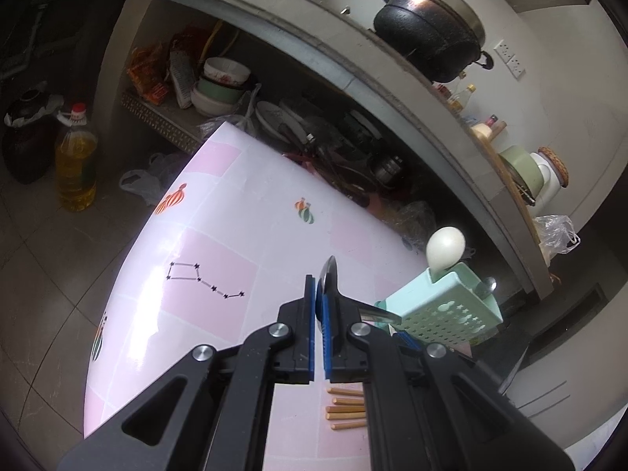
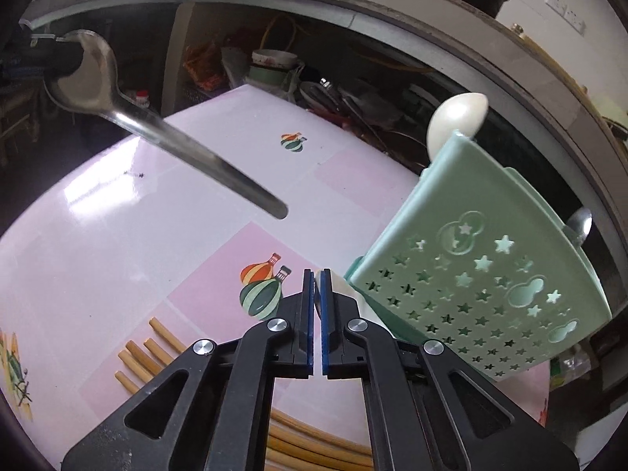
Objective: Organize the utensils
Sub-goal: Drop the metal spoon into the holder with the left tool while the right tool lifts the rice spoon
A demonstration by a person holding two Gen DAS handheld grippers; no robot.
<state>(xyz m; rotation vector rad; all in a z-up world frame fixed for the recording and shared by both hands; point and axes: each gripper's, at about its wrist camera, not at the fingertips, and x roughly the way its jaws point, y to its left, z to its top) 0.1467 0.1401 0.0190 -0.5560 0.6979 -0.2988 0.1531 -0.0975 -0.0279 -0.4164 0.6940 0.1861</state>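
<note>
The steel spoon (image 2: 117, 106) is the utensil in play: the left gripper (image 1: 320, 302) has its fingers clamped on the bowl end, so the handle hangs free in the air above the middle of the table (image 2: 117, 235), pointing toward the basket. Holding it by the bowl probably leaves the handle free to go down into the basket first. Near the table's front edge a bunch of chopsticks (image 2: 145, 357) lies flat, not yet sorted. The right gripper (image 2: 317, 294) hovers low over the table just beside the basket, its fingers almost together with nothing visibly between them; I judge it is parked out of the way. Toward the right edge stands the green basket (image 2: 490, 274), with a white spoon (image 2: 457, 117) and a smaller metal spoon (image 2: 581, 225) already upright inside.
</note>
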